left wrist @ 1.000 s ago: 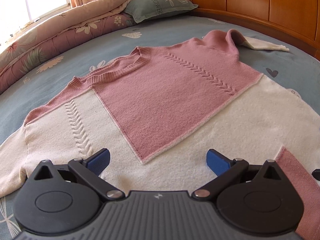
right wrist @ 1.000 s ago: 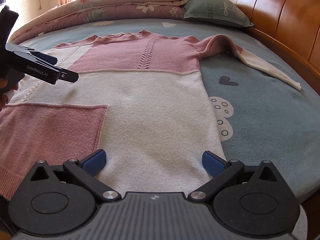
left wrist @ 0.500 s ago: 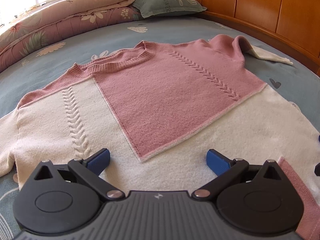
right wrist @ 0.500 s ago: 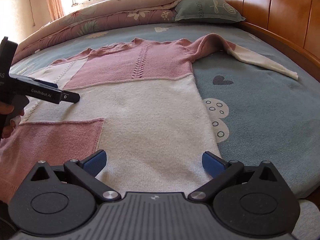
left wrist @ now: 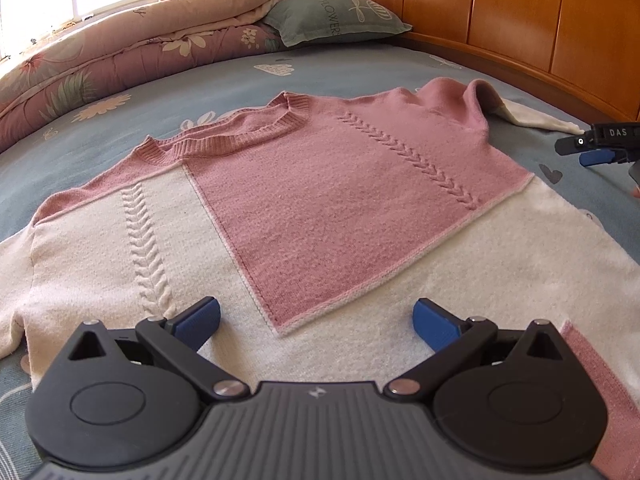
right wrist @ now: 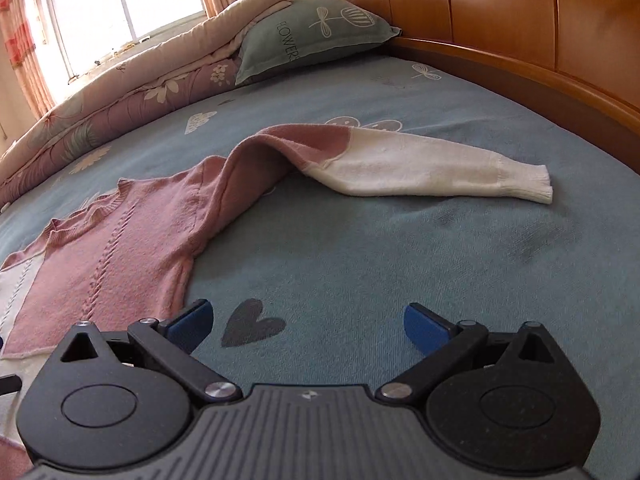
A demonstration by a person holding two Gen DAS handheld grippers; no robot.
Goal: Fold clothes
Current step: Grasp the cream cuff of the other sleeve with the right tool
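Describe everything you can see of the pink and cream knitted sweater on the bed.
The pink and cream knitted sweater lies flat, front up, on the blue patterned bedsheet. It has colour-blocked panels, a ribbed round neckline and two braided cable lines. One sleeve, pink turning cream, stretches sideways, humped near the shoulder. Neither open gripper touches it.

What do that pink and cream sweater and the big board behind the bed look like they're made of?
The sweater looks like soft knitted yarn, maybe wool or acrylic: fuzzy surface, ribbed collar, raised cable braids. The headboard looks like varnished wood: orange-brown grain in glossy panels that catch the light.
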